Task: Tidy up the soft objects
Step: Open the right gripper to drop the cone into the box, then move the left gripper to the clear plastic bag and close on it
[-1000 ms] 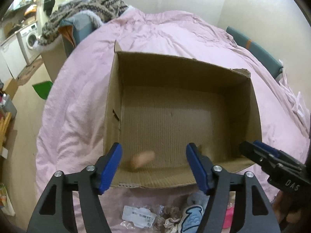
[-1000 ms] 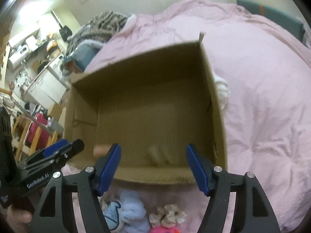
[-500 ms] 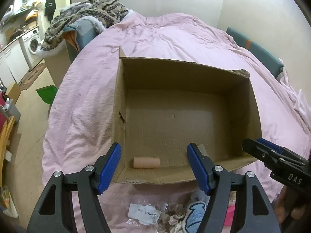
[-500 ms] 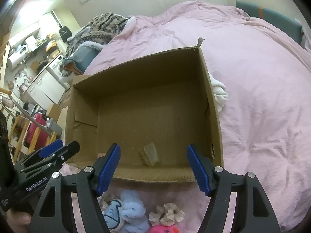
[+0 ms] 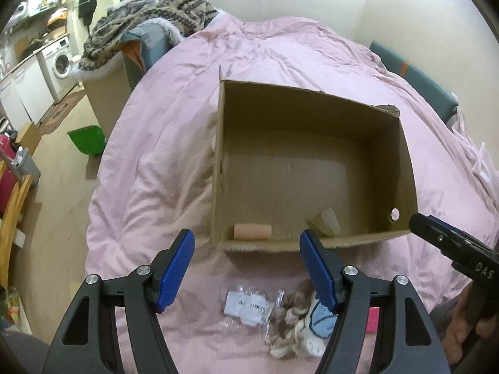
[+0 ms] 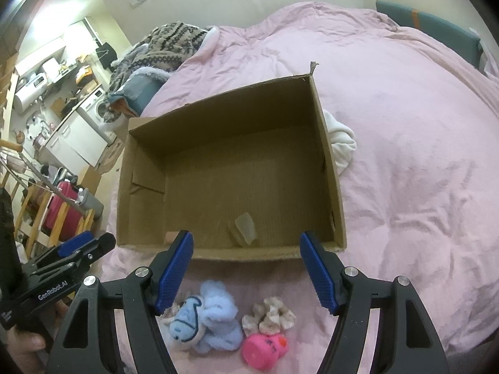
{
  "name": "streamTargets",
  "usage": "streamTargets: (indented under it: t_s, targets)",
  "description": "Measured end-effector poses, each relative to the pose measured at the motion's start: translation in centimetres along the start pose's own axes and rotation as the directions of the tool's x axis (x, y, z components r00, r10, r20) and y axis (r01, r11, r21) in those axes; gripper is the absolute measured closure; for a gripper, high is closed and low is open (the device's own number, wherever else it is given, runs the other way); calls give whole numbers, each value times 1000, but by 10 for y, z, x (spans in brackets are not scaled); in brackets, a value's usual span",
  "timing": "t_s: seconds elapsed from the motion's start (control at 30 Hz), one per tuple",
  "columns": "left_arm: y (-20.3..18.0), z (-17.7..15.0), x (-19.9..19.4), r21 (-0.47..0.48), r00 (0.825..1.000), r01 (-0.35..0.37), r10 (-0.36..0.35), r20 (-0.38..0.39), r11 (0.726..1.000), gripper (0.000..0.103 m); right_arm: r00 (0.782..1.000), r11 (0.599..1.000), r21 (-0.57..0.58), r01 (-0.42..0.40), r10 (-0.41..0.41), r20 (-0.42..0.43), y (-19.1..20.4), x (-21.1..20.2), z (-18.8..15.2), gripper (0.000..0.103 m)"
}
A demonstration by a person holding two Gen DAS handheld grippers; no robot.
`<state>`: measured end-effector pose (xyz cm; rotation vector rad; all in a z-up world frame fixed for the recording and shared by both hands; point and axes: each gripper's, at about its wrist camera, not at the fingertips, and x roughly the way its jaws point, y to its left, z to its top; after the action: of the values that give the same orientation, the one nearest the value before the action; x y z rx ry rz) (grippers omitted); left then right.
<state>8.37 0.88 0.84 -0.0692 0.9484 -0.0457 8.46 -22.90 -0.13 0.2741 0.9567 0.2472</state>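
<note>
An open cardboard box (image 5: 408,168) (image 6: 330,168) lies on a pink bed cover. Inside, near the front wall, lie a peach roll (image 5: 252,231) (image 6: 170,236) and a pale beige piece (image 5: 324,220) (image 6: 244,227). In front of the box lie a blue plush toy (image 6: 202,321) (image 5: 322,316), a beige scrunchie (image 6: 269,316) (image 5: 288,311), a pink toy (image 6: 265,350) and a clear bag with a label (image 5: 249,307). My left gripper (image 5: 248,269) is open and empty above the bag. My right gripper (image 6: 246,271) is open and empty above the toys.
A white cloth (image 6: 341,143) lies against the box's right side. A patterned blanket (image 5: 149,15) is heaped at the bed's far left. Left of the bed are a green bin (image 5: 87,140), a washing machine (image 5: 59,59) and a red suitcase (image 6: 60,208).
Both grippers have pulled back and up from the box, so the toys in front of it show more. The peach roll and beige piece, blurred in motion before, now lie still in the box.
</note>
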Motion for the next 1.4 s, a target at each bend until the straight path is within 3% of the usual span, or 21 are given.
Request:
streamTargets:
  t_s: [0.47, 0.67, 0.87, 1.0, 1.07, 1.13, 1.3, 1.4]
  targets:
    - [13, -29, -20, -26, 1000, -16, 16, -23, 1000, 36, 999, 999, 31, -10, 11, -31, -2, -19, -29, 28]
    - [17, -38, -10, -56, 996, -36, 31, -79, 998, 36, 992, 996, 61, 70, -62, -112, -9, -7, -42, 28]
    - [-1, -51, 9, -33, 979, 72, -77, -188, 997, 36, 974, 985, 112, 129, -105, -201, -22, 13, -48, 28]
    - [-26, -64, 12, 49, 955, 175, -157, -250, 983, 37, 970, 982, 136, 130, -98, -222, -26, 17, -50, 28]
    - [-38, -72, 14, 79, 940, 219, -189, -284, 972, 42, 970, 981, 140, 131, -98, -223, -26, 17, -49, 28]
    - [-47, -77, 19, 113, 935, 222, -179, -305, 968, 53, 970, 981, 148, 126, -90, -227, -28, 18, -48, 28]
    - [-59, -83, 25, 162, 930, 219, -156, -334, 962, 95, 968, 980, 157, 120, -81, -235, -29, 22, -46, 28]
    - [-56, -78, 12, 156, 929, 260, -203, -310, 953, 96, 968, 980, 159, 120, -80, -238, -29, 22, -46, 28]
